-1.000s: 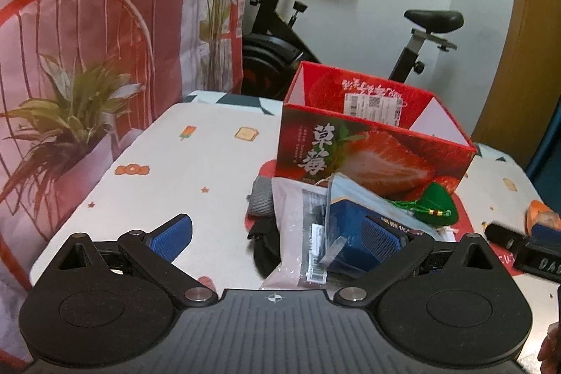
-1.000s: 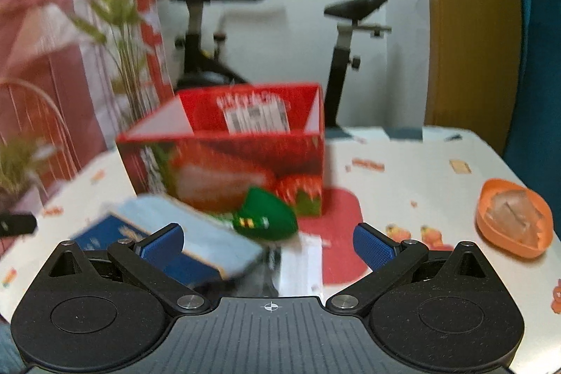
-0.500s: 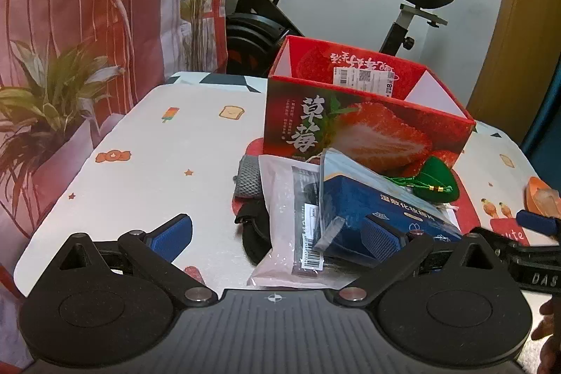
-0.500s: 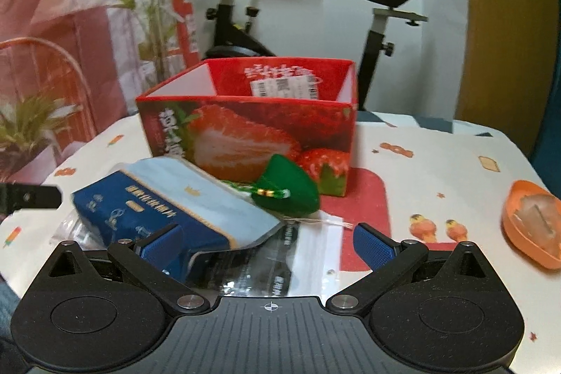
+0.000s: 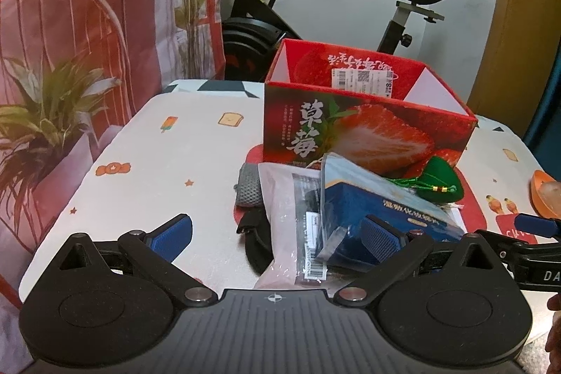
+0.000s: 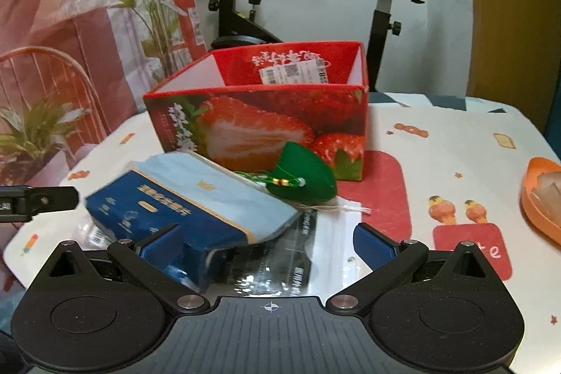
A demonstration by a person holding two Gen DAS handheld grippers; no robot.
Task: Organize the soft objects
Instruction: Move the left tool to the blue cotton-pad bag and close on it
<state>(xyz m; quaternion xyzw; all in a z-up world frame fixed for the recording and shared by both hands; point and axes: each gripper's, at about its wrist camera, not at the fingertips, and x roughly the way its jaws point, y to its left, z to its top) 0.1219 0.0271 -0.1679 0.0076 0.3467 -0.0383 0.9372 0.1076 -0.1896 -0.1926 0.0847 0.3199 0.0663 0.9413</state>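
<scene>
Just ahead of my right gripper (image 6: pixel 266 242), wide open and empty, the blue pack (image 6: pixel 189 202) runs near-left to far-right; left gripper (image 5: pixel 277 233) is open too, empty, comparably near.

We see a red box (image 6: pixel 259 125) printed with large strawberries, white characters and green leaves; its inner side walls are white, and a white label sits on its red back wall. In front of it lies a dark blue packet (image 6: pixel 182 202) with a pale blue upper part and gold lettering, and a bright green pouch (image 6: pixel 305 176) with green cord and gold beads. Beneath them we see a clear plastic bag (image 5: pixel 284 198) with black print, beside a grey knitted piece (image 5: pixel 249 188). The tablecloth (image 5: pixel 168 163) is white with small orange and red motifs. An orange dish (image 6: pixel 540 191) shows at the edge. Both grippers are black with blue pads (image 6: pixel 371 246).
</scene>
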